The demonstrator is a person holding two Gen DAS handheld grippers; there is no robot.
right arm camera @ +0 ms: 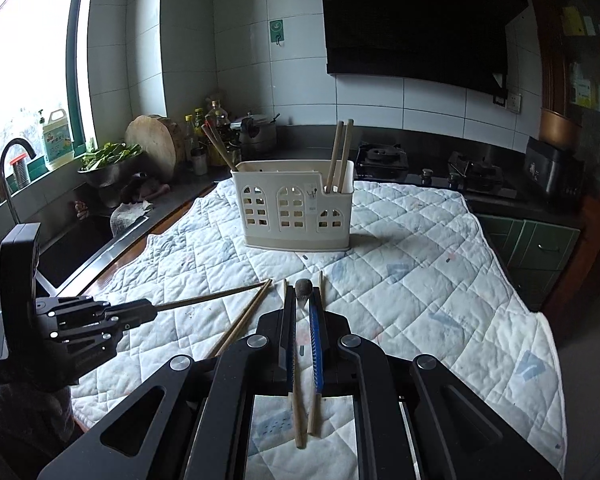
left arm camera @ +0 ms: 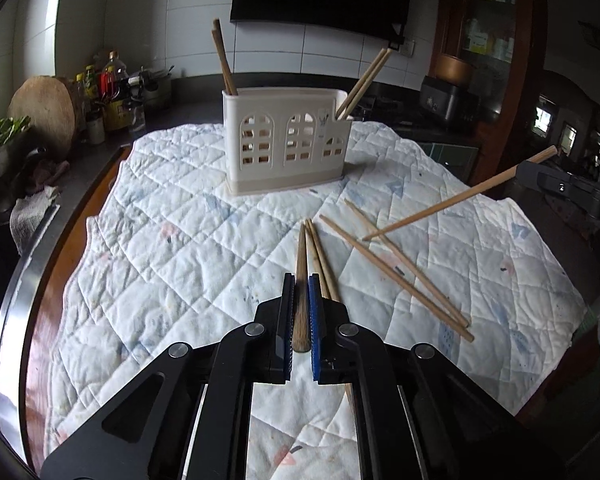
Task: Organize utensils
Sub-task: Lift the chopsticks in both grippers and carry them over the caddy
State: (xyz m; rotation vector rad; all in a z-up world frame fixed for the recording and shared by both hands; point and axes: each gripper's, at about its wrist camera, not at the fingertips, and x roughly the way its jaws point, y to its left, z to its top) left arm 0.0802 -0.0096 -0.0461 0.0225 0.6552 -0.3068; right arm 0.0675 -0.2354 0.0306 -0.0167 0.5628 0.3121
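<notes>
Left wrist view: left claw (left arm camera: 300, 280) grips 1 chopstick (left arm camera: 301, 264).

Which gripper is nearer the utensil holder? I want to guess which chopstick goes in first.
Neither clearly. The left gripper and right gripper both sit well short of the utensil holder over the quilt, each clamping a chopstick; their views frame it at similar range.

Almost no words can be read. A big white letter "D" shows on the black right gripper (left arm camera: 572, 196) at the edge of the left view. The green sign (right arm camera: 276, 29) on the wall tiles has a white mark, too small to read.
</notes>
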